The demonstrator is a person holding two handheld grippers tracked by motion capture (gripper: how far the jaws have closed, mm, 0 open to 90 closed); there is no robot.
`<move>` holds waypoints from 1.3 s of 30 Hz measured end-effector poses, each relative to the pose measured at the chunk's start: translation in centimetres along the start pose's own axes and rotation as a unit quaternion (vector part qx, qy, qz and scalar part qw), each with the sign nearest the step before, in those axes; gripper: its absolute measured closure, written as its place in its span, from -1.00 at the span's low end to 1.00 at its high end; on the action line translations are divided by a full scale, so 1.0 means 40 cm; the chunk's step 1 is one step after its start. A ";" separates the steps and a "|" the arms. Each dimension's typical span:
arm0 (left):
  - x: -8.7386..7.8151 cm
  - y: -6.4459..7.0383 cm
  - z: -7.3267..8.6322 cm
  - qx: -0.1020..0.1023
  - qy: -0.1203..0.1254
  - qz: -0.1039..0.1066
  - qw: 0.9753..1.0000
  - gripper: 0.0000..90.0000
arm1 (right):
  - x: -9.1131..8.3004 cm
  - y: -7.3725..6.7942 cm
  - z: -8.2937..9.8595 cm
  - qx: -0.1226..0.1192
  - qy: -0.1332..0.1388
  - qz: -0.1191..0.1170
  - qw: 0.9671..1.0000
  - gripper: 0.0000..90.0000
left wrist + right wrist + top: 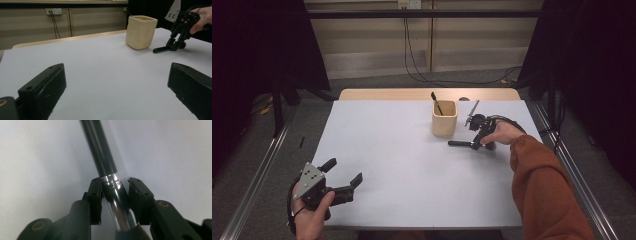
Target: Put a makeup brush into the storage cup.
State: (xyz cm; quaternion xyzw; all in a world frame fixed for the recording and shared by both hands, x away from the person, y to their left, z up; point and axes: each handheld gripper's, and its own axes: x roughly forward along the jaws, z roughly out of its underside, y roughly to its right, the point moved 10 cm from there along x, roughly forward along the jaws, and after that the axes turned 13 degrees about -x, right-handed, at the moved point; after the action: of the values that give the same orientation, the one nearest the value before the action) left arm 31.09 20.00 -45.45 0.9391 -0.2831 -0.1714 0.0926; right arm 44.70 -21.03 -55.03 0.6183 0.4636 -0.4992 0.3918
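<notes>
White surface (412, 165) across most of the high view, wooden edge at the far side, dark curtains upper left and upper right. Beige cup (444, 118) upper centre-right of that frame, upright, with one dark brush (436, 103) already standing in it, tilted toward the upper left. Just right of the cup, right hand-held gripper (474, 144) brought down onto the surface over a black pen-like tool (460, 144) lying flat, its free end pointing left, close to the cup's base but apart from it. In the right gripper view, jaws flanking the tool (113, 192) at its shiny metal band, the left pad touching or nearly so, a thin gap seeming to remain at the right pad; closing on it rather than firmly clamped, as far as can be judged. Same scene in the upper right of the left gripper view: cup (140, 32) and, beside it, the tool (162, 49) on the surface under the other gripper (175, 46). Left hand-held gripper (346, 176) at lower left of the high view, jaws wide apart, holding nothing, well away from the cup. Step in hand, by judgement: grasping the tool for transfer into the cup. Next move calls for finishing the squeeze, lifting clear of the surface, tipping the tool toward upright, then lowering it through the cup's mouth without knocking the brush or the rim.
</notes>
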 end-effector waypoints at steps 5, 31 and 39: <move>0.002 0.001 0.000 0.000 0.000 0.001 1.000 -0.96 | -0.002 -0.004 0.001 -0.011 -0.001 -0.002 1.000 0.60; 0.000 -0.002 -0.001 0.001 0.000 -0.002 1.000 -0.96 | -0.050 -0.023 -0.001 0.034 0.050 0.010 0.998 0.61; 0.004 -0.001 -0.002 0.003 -0.001 -0.002 1.000 -0.96 | -0.059 -0.035 0.008 0.056 0.092 0.018 0.994 0.61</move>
State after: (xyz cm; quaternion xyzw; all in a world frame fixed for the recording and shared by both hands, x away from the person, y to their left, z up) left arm 31.26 19.94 -45.44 0.9397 -0.2820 -0.1716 0.0893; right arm 43.11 -21.39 -52.81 0.6908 0.4582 -0.4580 0.3211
